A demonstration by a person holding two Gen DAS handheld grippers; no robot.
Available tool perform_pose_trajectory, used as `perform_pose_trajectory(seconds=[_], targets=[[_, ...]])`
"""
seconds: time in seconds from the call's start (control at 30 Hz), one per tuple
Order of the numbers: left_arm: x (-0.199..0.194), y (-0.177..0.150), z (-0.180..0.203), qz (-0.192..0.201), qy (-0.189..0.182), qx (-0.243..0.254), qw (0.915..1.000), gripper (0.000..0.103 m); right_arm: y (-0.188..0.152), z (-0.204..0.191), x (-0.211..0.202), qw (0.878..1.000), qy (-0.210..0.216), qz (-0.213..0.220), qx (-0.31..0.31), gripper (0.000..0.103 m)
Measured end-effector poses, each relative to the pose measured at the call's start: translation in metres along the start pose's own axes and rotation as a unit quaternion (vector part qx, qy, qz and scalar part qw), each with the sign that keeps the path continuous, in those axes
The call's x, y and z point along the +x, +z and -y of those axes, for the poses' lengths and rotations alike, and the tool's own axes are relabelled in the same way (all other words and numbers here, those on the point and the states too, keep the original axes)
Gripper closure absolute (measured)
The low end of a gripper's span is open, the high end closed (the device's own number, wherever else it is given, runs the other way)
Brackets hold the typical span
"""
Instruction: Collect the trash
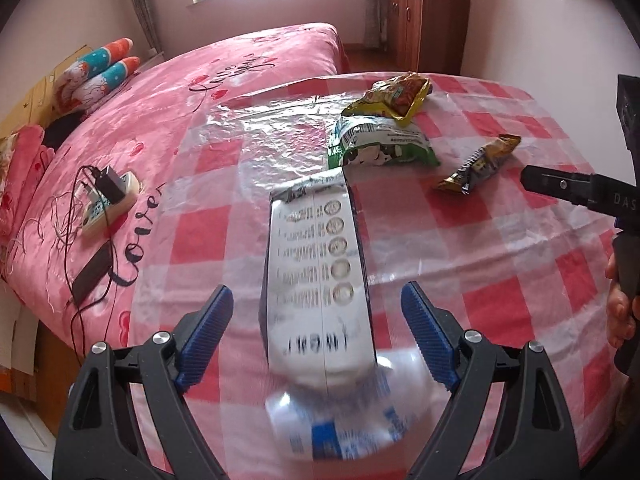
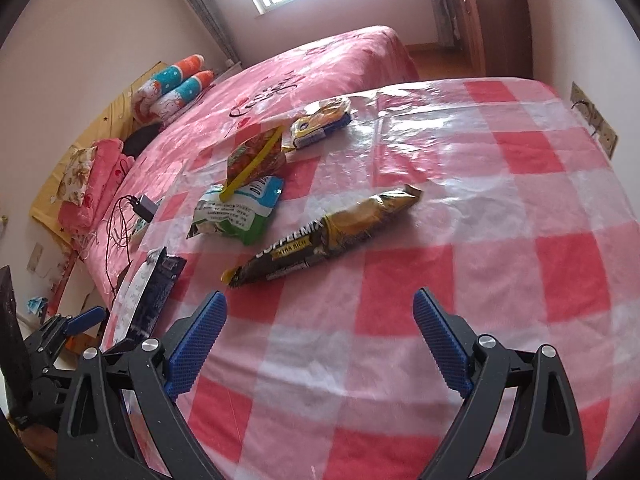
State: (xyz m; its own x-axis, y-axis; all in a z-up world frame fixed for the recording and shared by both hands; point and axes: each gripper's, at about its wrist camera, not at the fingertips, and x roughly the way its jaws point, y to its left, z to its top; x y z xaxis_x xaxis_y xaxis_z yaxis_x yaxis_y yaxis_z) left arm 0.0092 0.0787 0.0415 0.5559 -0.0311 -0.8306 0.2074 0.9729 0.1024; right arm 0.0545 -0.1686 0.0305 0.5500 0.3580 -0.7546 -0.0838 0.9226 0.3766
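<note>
Here the left gripper [image 1: 318,332] is spread wide around a long white-and-navy wrapper [image 1: 316,260] lying on the checked worktop [image 1: 520,264], its pads clear on both sides. The jaws are best lowered and closed across its width. The right gripper [image 2: 320,344], equally wide and empty, is held near the Coffeemix sachet [image 2: 320,236].

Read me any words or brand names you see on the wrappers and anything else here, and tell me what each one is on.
"COFFEEMIX" and "EXTRA RICH": gold and black sachet on the checked table.
"DAS", cut off: right gripper finger.
White and dark wrapper, green and white packet, bedspread script: print too blurred or distorted to read.
</note>
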Motion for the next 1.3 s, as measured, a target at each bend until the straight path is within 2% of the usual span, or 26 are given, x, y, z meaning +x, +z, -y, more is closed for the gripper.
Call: perform_pose_trajectory(seconds=[0.23,0.33,0.4,0.47,0.53,0.7,0.83,1.07,1.13,1.2,1.3], targets=[[0.023,0.011,-0.002,-0.021,-0.002,-0.001,0.9998,0.021,0.017,-0.006,0.025,1.0,-0.027,-0.001,-0.007,0.01],[0.031,0.014,-0.003,-0.028,-0.002,-0.007,0.9996,0.029,0.025,-0.01,0.033,0.999,-0.04,0.001,-0.015,0.01],[0.034,0.014,-0.003,-0.029,-0.004,-0.008,0.9995,0.039,0.029,-0.013,0.039,0.999,-0.049,0.001,-0.023,0.01],[0.036,0.014,-0.003,-0.028,-0.006,-0.01,0.9995,0.04,0.031,-0.018,0.044,0.998,-0.061,0.002,-0.035,0.011],[0.036,0.014,-0.002,-0.023,-0.005,-0.01,0.9997,0.04,0.033,-0.025,0.049,0.995,-0.081,0.004,-0.054,0.018],[0.034,0.012,-0.001,-0.012,-0.011,-0.014,0.9998,0.04,0.03,-0.036,0.058,0.989,-0.117,0.01,-0.095,0.029],[0.032,0.01,0.001,-0.005,-0.009,-0.011,0.9999,0.04,0.029,-0.04,0.059,0.987,-0.116,0.011,-0.108,0.046],[0.026,0.007,0.003,0.004,-0.004,-0.012,0.9999,0.04,0.022,-0.044,0.057,0.987,-0.108,0.01,-0.12,0.054],[0.023,0.006,0.003,0.008,-0.005,-0.012,0.9999,0.04,0.02,-0.044,0.054,0.988,-0.099,0.008,-0.12,0.067],[0.02,0.005,0.005,0.011,-0.004,-0.01,0.9999,0.04,0.017,-0.045,0.053,0.987,-0.1,0.008,-0.124,0.073],[0.015,0.005,0.009,0.018,-0.001,-0.005,0.9998,0.04,0.013,-0.046,0.049,0.988,-0.094,0.007,-0.123,0.075]])
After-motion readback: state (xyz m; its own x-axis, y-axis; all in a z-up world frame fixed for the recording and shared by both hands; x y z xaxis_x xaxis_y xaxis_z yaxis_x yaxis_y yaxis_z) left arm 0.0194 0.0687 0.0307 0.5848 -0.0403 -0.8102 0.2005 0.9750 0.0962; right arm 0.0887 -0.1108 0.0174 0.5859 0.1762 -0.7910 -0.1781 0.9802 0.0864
